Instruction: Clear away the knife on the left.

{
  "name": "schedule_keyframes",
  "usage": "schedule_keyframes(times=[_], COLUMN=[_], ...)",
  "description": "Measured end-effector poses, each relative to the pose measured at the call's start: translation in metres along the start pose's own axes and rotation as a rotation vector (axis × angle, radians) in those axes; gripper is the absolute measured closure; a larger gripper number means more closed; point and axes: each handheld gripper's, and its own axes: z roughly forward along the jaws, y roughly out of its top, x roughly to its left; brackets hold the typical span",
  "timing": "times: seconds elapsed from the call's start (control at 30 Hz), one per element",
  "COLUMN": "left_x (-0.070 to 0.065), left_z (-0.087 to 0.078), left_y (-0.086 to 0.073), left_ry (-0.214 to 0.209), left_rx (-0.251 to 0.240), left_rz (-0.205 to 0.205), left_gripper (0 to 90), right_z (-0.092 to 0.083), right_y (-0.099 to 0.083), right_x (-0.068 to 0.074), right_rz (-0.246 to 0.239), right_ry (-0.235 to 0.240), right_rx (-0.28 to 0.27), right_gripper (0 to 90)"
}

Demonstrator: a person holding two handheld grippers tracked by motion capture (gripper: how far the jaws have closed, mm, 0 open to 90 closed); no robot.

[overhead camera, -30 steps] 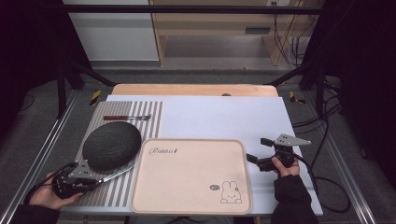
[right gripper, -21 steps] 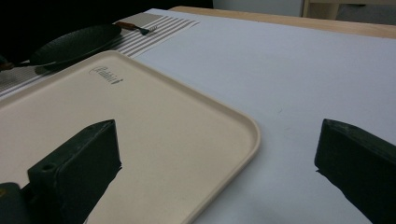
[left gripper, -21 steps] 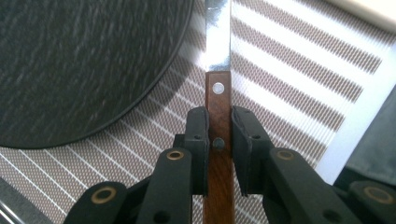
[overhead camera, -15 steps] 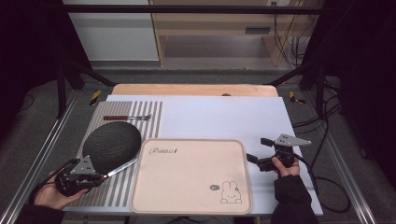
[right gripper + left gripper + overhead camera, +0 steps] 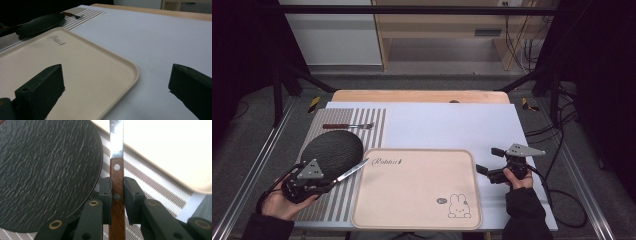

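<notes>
**Q:** So where is the knife (image 5: 351, 170)?

**A:** It is pinched in the left gripper (image 5: 326, 182), near the table's (image 5: 512, 130) front-left corner. The two black jaws press on the wooden handle from either side, seen close in the left gripper view, knife (image 5: 117, 170) and left gripper (image 5: 117, 195). The steel blade runs straight out ahead of the jaws, its tip over the left edge of the tray (image 5: 417, 220).

**Q:** What lies around it?

**A:** A dark round plate (image 5: 332, 150) sits just beside the blade, on a striped mat (image 5: 377, 117) along the table's left edge. A fork (image 5: 348, 126) lies at the mat's far end, well apart from the knife.

**Q:** And the other hand?

**A:** The right gripper (image 5: 483, 160) is held off the tray's right edge, jaws spread wide with nothing between them. In the right gripper view, the tray's corner (image 5: 130, 67) and bare white table lie in the gap.
</notes>
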Motion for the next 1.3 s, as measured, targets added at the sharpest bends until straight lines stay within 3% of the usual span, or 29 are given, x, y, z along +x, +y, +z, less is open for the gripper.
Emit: schedule_keyframes(times=[0.13, 0.27, 0.7, 1.3], left_x=[-0.004, -0.005, -0.014, -0.031], left_z=[0.001, 0.001, 0.006, 0.011], left_y=[0.006, 0.011, 0.031, 0.054], left_ry=[-0.002, 0.008, 0.024, 0.005], left_rx=[-0.005, -0.022, -0.059, -0.104], left_rz=[0.003, -0.037, -0.108, -0.165], left_gripper=[76.9, 76.9, 76.9, 76.9], right_z=[0.0, 0.0, -0.001, 0.0], right_y=[0.0, 0.0, 0.0, 0.0], right_x=[0.0, 0.0, 0.0, 0.0], right_rz=[0.002, 0.0, 0.002, -0.001], right_ry=[0.0, 0.0, -0.001, 0.001], right_rx=[-0.001, 0.0, 0.0, 0.001], right_gripper=[0.4, 0.3, 0.3, 0.3])
